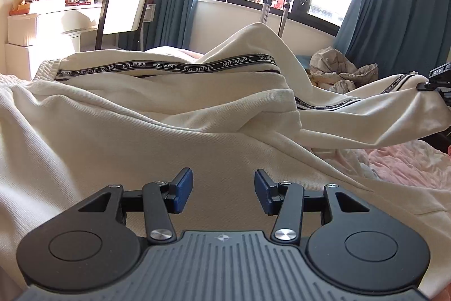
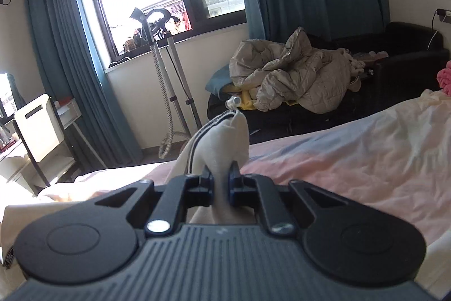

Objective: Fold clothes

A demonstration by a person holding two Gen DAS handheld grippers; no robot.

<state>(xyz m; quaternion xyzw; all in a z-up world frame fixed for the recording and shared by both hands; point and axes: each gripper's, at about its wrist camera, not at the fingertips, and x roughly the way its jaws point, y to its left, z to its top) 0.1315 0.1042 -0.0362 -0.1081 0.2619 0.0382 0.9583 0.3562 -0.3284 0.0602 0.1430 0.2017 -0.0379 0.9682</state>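
Cream trousers (image 1: 169, 109) with a black "NOT-SIMPLE" side stripe (image 1: 180, 66) lie rumpled across the bed. My left gripper (image 1: 223, 189) is open and empty, low over the cream cloth. My right gripper (image 2: 220, 184) is shut on the trousers' leg end (image 2: 228, 140), which sticks up between the blue pads with its striped hem on top. In the left wrist view the right gripper (image 1: 434, 83) shows at the far right, holding that leg end lifted and stretched.
A pink sheet (image 2: 352, 154) covers the bed. A black sofa (image 2: 394, 69) with a heap of beige quilted bedding (image 2: 293, 75) stands by the window. A garment steamer stand (image 2: 166, 81), a white chair (image 1: 124, 7) and a dressing table (image 1: 50, 19) stand beyond the bed.
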